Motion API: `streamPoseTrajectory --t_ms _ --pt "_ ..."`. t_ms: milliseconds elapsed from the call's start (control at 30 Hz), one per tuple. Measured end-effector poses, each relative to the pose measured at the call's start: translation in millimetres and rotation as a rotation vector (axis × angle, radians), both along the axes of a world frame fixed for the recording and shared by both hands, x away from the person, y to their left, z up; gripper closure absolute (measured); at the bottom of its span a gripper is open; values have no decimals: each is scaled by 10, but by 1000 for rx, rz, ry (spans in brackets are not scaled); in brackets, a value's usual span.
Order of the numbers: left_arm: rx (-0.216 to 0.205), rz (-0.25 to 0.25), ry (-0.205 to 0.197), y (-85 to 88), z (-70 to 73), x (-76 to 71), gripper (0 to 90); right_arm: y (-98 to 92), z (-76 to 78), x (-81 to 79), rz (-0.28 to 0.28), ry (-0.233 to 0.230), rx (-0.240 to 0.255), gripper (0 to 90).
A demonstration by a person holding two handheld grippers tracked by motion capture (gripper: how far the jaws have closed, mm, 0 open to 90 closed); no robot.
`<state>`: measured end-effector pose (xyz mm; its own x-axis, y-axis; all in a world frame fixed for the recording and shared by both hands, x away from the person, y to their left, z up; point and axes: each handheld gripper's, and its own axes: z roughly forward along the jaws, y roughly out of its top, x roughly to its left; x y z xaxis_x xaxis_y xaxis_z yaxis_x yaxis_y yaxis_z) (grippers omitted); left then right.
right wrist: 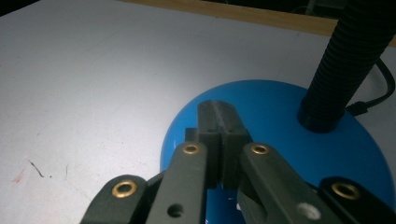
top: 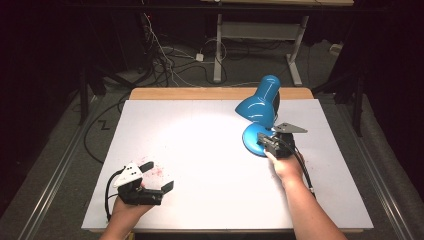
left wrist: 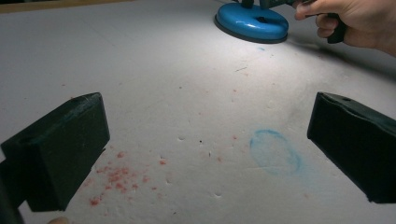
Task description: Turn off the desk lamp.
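White sheeting covers the table [top: 200,150], lit by a blue lamp [top: 261,105] at its far right. Right claw [right wrist: 218,122] is clenched empty, jaws together over the lamp base [right wrist: 275,121], likely to press a switch: push straight down, gently. Left claw [top: 160,176] rests released, near the front left edge.

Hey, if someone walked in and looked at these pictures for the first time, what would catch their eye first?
Probably the bright blue desk lamp at the far right of the white table, lit and throwing a pool of light across the board. Next, the right gripper, its fingers shut together over the lamp's round base. The left gripper sits open near the front left, over red specks and a faint blue ring.
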<state>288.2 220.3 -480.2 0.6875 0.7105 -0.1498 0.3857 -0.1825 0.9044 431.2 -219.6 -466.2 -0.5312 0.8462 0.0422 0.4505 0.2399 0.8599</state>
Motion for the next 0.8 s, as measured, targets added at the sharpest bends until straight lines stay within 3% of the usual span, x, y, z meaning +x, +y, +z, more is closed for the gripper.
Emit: streamPoseTrajectory --t_ms 267,800 --pt "2 -2 2 0 -4 6 0 -16 -48 13 -11 28 -6 900" --pt "-2 4 2 6 2 -9 0 -52 -89 -4 -7 24 -4 900"
